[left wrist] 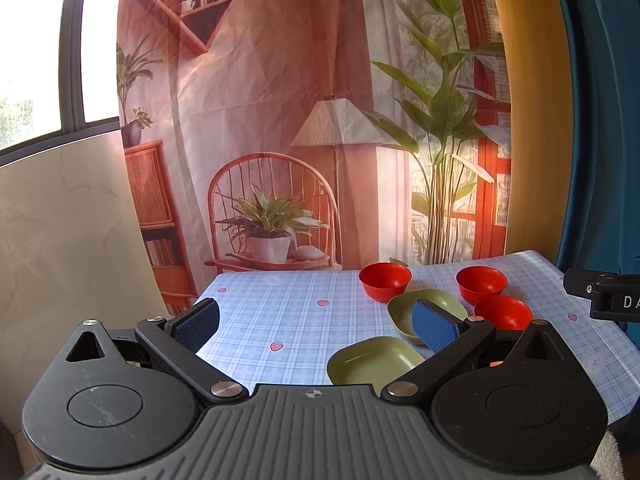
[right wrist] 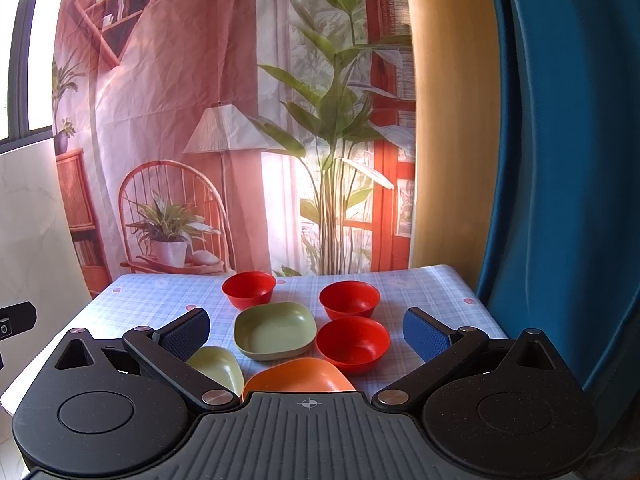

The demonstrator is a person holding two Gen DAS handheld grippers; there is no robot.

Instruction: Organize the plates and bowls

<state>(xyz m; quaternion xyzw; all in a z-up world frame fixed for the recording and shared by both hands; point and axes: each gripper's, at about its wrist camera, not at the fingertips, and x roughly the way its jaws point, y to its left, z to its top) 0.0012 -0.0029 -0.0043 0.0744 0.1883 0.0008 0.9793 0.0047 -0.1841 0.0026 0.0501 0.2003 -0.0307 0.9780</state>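
Observation:
Three red bowls stand on the checked table: one far (right wrist: 249, 289), one right (right wrist: 349, 299), one nearer (right wrist: 353, 343). A green square plate (right wrist: 274, 330) sits between them. A second green plate (right wrist: 218, 368) and an orange plate (right wrist: 298, 376) lie near the front edge. My right gripper (right wrist: 306, 334) is open and empty above the near plates. My left gripper (left wrist: 316, 326) is open and empty, left of the dishes; it sees the green plates (left wrist: 374, 360) (left wrist: 404, 310) and red bowls (left wrist: 385, 280) (left wrist: 481, 283) (left wrist: 505, 312).
The table (left wrist: 260, 320) has a blue checked cloth. A printed backdrop (left wrist: 280, 120) hangs behind it. A blue curtain (right wrist: 560, 160) is at the right, a white marble panel (left wrist: 60, 220) at the left. The other gripper's body (left wrist: 608, 296) shows at the right edge.

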